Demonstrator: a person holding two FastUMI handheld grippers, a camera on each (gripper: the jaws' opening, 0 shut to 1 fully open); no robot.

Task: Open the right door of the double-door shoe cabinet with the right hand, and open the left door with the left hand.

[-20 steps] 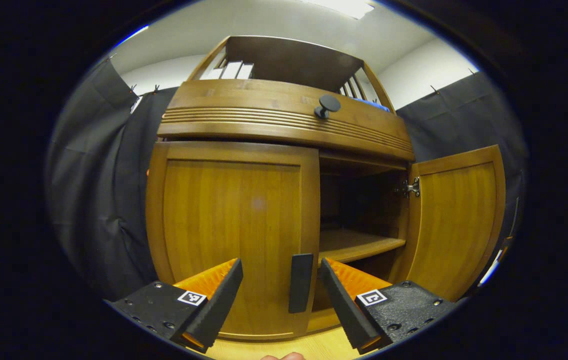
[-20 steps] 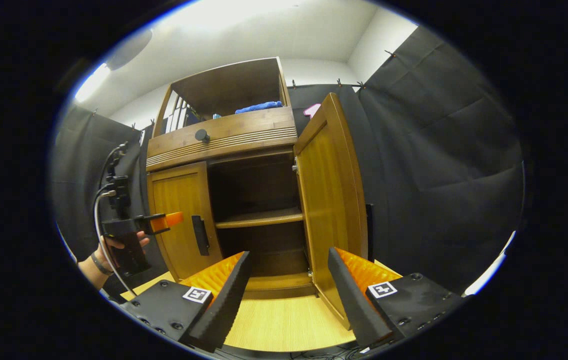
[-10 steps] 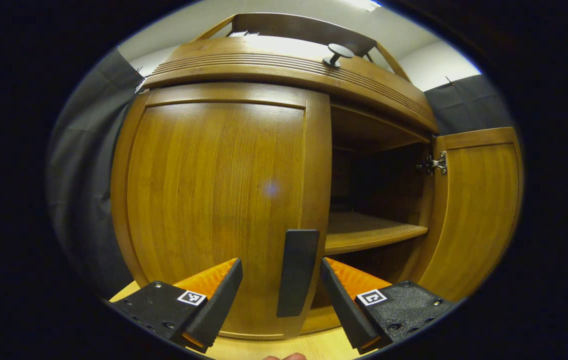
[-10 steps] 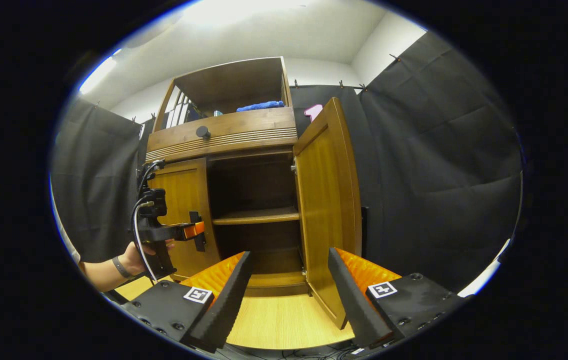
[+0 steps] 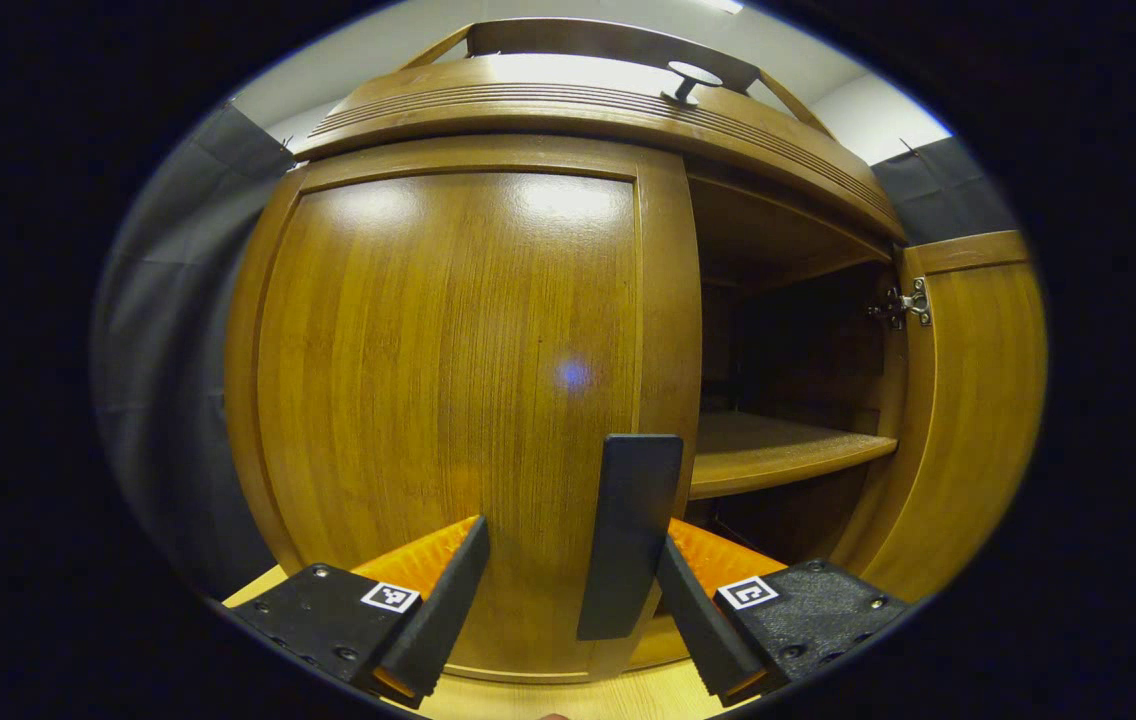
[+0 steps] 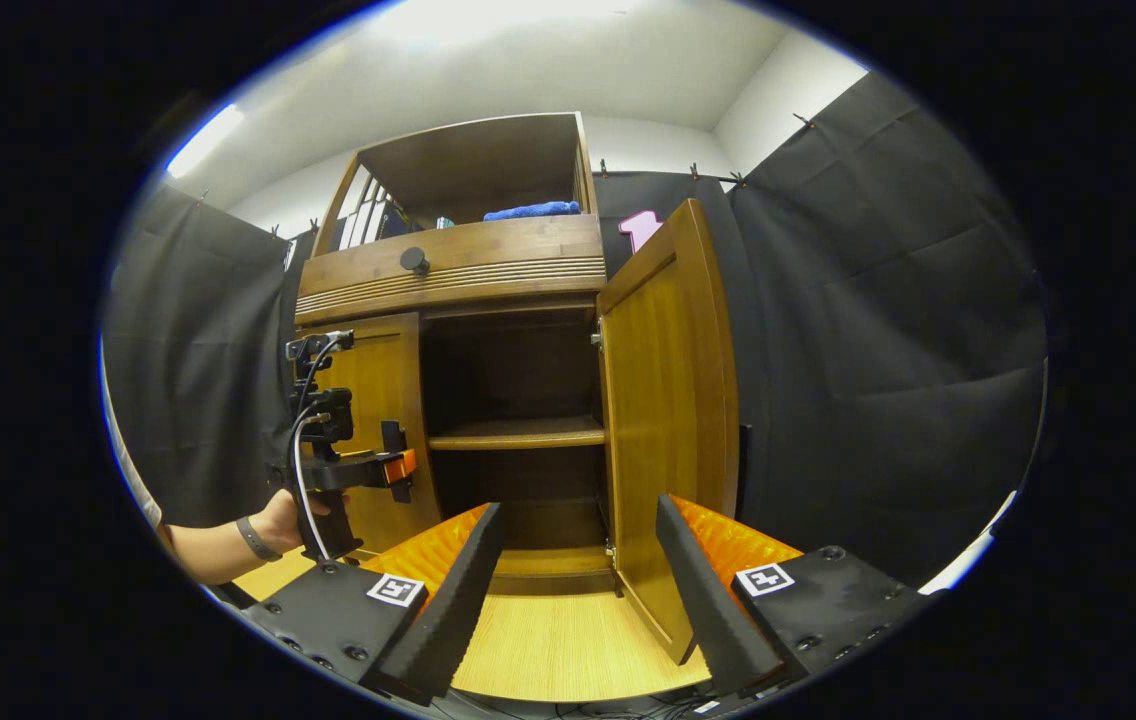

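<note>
The handle [image 5: 628,535] is sitting between the left gripper [image 5: 568,600]'s fingers, nearer its right one; the left door [image 5: 448,400] is standing ahead, the shelf [image 5: 778,455] lying right.

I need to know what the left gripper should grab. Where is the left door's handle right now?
In the left gripper view, the black handle stands upright on the left door's right edge, between the left gripper's open fingers, nearer the right one.

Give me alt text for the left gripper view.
The open left gripper straddles the black handle of the closed left door. Beside it, the right door stands open, showing a bare shelf.
</note>
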